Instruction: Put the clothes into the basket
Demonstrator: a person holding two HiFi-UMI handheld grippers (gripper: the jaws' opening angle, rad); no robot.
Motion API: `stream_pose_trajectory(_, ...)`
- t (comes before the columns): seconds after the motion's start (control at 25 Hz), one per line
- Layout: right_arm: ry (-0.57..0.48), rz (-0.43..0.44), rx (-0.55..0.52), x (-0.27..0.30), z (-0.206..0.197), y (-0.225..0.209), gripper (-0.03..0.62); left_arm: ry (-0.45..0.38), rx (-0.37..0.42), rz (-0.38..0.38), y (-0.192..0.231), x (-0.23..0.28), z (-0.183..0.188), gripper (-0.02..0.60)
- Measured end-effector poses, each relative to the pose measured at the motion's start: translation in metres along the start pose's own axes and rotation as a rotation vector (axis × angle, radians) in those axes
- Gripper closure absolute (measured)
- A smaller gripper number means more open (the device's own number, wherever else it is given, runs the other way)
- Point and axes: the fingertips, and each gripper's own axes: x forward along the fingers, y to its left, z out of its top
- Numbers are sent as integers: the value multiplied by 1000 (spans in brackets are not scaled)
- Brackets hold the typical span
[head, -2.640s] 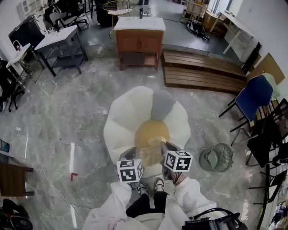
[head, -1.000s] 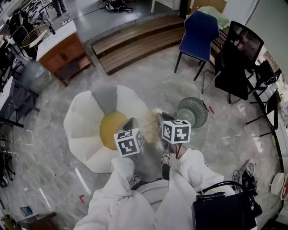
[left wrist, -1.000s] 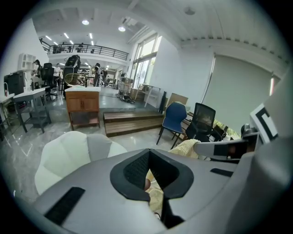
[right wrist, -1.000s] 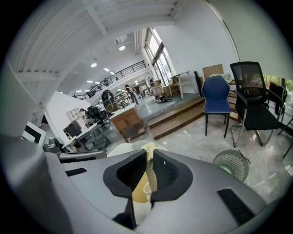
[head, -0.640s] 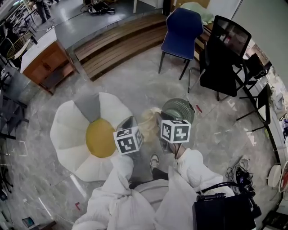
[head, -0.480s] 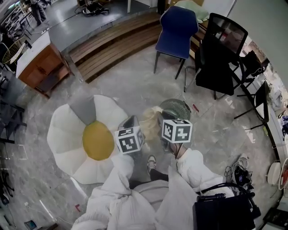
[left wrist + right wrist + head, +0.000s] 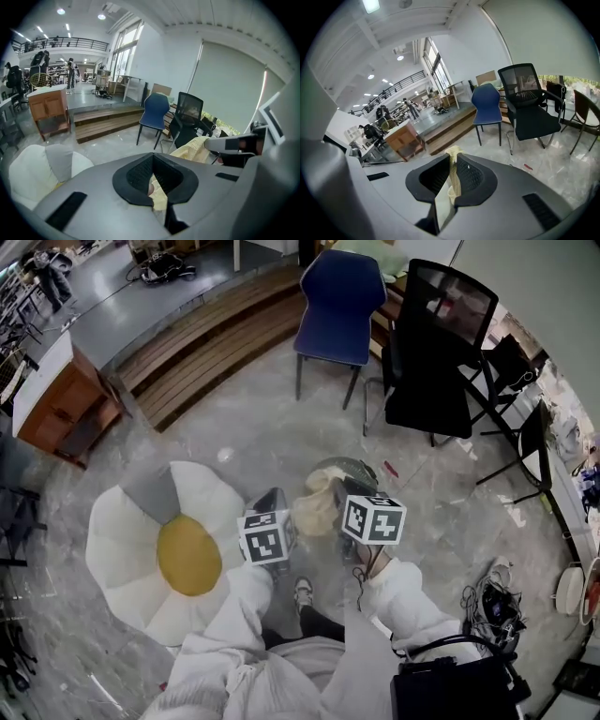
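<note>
A pale yellow garment [image 7: 314, 509] hangs bunched between my two grippers in the head view. My left gripper [image 7: 275, 500] is shut on one part of it, and yellow cloth [image 7: 158, 193] shows pinched between its jaws. My right gripper [image 7: 339, 487] is shut on another part, with a strip of cloth [image 7: 453, 176] running up through its jaws. The round green basket [image 7: 353, 466] stands on the floor just beyond the garment, mostly hidden by it. In the left gripper view the garment [image 7: 191, 150] stretches across to the right gripper [image 7: 234, 143].
A flower-shaped white cushion with a yellow centre [image 7: 127, 549] lies on the floor at left. A blue chair [image 7: 335, 296] and a black office chair [image 7: 431, 362] stand behind the basket. Wooden steps [image 7: 202, 334] and a cabinet [image 7: 52, 395] are far left. Cables [image 7: 487, 601] lie at right.
Both grippers have carried the garment rightward, away from the flower cushion and up to the green basket. The view has swung with them, bringing the chairs closer.
</note>
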Motion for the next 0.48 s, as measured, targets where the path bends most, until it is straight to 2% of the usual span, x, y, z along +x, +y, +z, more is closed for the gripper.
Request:
stream_pose_trajectory(0.32,15,-70,49,22,6,-63,539,56,23,-27,-22,37,-7,583)
stream_pose_trajectory(0.48,47,-180,57,35,-13,-91,532,84,8,-16,-18,49,-19,583)
